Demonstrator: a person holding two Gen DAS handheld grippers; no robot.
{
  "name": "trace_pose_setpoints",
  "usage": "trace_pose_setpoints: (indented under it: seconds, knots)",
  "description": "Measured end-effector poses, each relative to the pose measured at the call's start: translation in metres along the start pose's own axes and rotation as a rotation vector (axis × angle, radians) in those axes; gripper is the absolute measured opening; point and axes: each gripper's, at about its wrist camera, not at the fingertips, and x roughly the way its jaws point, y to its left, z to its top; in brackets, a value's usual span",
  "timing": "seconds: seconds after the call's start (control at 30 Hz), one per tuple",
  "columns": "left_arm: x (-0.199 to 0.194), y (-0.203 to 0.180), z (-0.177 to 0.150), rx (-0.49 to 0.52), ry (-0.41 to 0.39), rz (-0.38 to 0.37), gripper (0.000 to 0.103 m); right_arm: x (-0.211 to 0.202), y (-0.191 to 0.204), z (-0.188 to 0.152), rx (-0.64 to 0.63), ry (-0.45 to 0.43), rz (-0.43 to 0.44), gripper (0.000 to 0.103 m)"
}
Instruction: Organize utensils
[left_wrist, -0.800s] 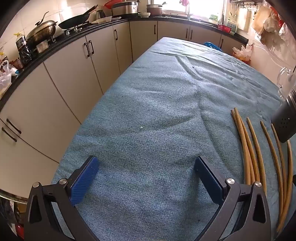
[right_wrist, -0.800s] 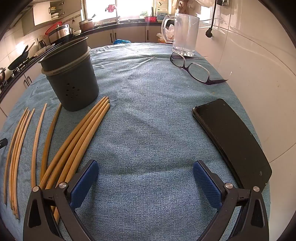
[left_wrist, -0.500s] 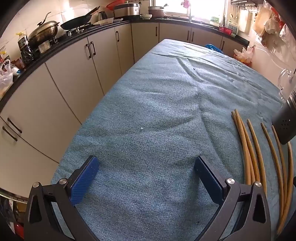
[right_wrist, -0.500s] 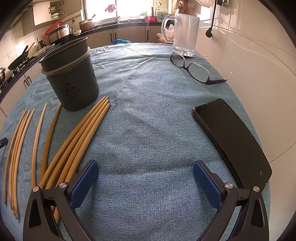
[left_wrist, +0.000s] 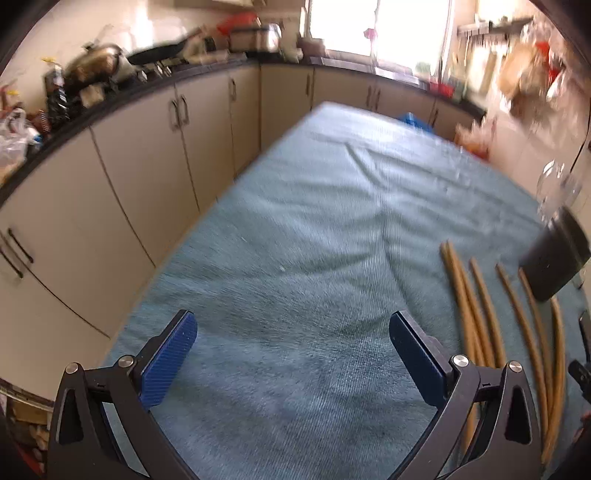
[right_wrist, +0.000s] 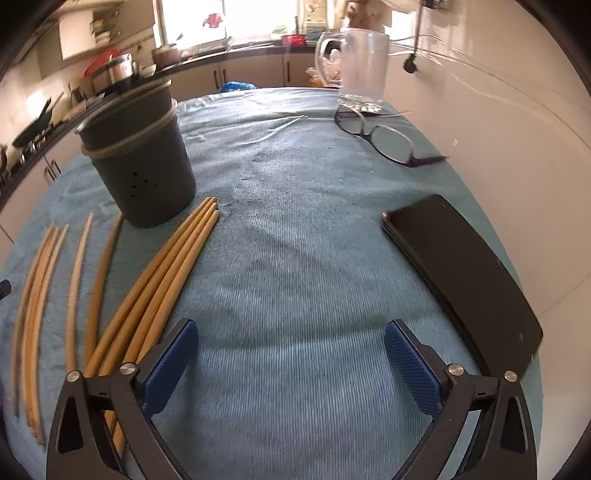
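Left gripper: jaws wide apart, empty, above bare blue cloth.
Right gripper: jaws spread, nothing between.
Chopsticks: flat on cloth, four bunched beside the grey holder, others scattered left.
Nearby: phone, glasses, glass pitcher at right.

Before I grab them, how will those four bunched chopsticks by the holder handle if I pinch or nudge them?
The chopsticks are thin round sticks, so they probably stay stiff but roll or fan apart if nudged. They look light. Lying flat on the towel, they may be awkward to pinch, though its nap should slow rolling.
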Motion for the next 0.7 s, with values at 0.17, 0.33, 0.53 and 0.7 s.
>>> trace_pose_setpoints:
  seconds: [0.17, 0.33, 0.53, 0.7]
  knots:
    - [-0.056, -0.014, -0.017, 0.024, -0.095, -0.063, 0.103, -0.057, 0.005, -0.017, -0.011, -0.126, 0.004, 0.096]
    - [-0.126, -0.034, -0.038, 0.054, -0.250, -0.115, 0.103, -0.118, 0.019, -0.041, -0.033, -0.244, 0.071, 0.096]
    - [-0.171, -0.031, -0.068, -0.003, -0.348, -0.147, 0.103, -0.141, 0.034, -0.072, -0.035, -0.256, 0.126, 0.082]
    - [-0.168, -0.037, -0.078, 0.034, -0.308, -0.132, 0.103, -0.134, 0.030, -0.077, 0.009, -0.218, 0.138, 0.073]
